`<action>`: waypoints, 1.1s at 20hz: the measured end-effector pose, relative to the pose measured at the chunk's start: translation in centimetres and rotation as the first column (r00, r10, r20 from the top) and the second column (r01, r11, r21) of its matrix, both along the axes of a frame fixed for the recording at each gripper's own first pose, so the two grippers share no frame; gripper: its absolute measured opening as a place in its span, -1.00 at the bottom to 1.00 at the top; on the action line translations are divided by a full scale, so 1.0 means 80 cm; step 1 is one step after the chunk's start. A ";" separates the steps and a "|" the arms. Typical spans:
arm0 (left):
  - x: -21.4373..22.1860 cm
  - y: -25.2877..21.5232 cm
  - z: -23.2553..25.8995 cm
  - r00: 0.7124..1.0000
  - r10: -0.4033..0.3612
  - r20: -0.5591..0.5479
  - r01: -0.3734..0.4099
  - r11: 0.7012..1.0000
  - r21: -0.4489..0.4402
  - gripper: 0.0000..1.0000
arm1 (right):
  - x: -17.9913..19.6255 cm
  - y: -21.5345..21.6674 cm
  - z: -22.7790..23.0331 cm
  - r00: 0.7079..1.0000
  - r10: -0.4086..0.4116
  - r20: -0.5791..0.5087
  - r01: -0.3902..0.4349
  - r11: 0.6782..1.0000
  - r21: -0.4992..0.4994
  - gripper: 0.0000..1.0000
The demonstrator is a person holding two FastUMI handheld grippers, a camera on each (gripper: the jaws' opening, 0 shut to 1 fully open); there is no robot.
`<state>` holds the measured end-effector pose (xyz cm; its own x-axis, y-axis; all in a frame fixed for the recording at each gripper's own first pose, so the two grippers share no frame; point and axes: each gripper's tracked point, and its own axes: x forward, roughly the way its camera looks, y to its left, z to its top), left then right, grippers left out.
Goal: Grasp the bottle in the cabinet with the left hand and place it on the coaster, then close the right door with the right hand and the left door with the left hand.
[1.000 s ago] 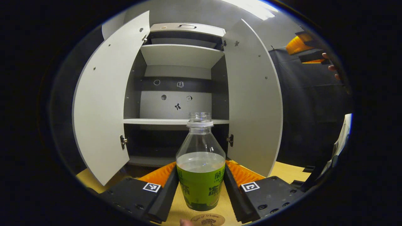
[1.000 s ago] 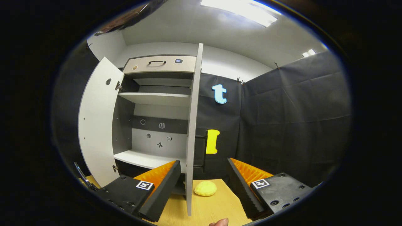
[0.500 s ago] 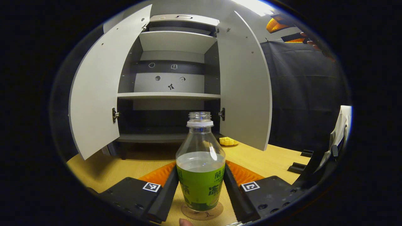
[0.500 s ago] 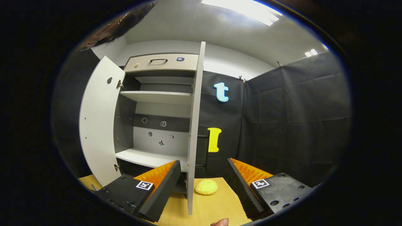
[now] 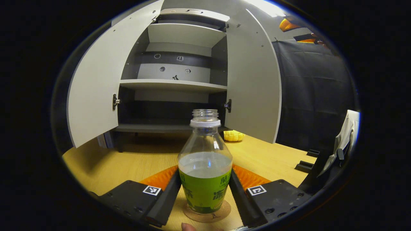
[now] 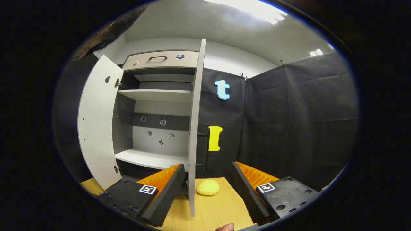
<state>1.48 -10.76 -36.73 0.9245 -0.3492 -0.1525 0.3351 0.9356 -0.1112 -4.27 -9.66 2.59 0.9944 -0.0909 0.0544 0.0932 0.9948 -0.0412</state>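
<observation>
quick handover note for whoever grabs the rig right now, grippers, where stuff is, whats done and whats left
Left gripper: shut on the bottle, which stands upright on the coaster on the table.
Right gripper: open, holding nothing, pointed at the edge of the right door.
Cabinet: both doors wide open; left door untouched. A small yellow thing lies on the table by the right door.
Done: bottle out and on the coaster.
Left: let go of the bottle, close the right door, then the left door.
</observation>
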 end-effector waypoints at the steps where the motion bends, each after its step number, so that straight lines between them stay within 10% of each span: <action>1: -0.003 0.000 -0.006 1.000 -0.001 -0.018 0.001 1.000 -0.001 0.69 | 0.001 0.002 0.000 1.000 0.002 0.000 -0.002 1.000 -0.003 0.95; 13: -0.065 0.027 0.031 0.997 -0.010 -0.082 0.014 0.999 0.046 0.90 | 0.035 -0.043 -0.023 0.998 -0.017 -0.055 0.021 0.997 0.077 0.94; 22: -0.068 0.095 0.195 0.986 0.161 0.038 -0.162 0.987 0.008 0.89 | 0.125 -0.092 -0.022 0.998 -0.007 -0.070 0.015 0.993 0.117 0.98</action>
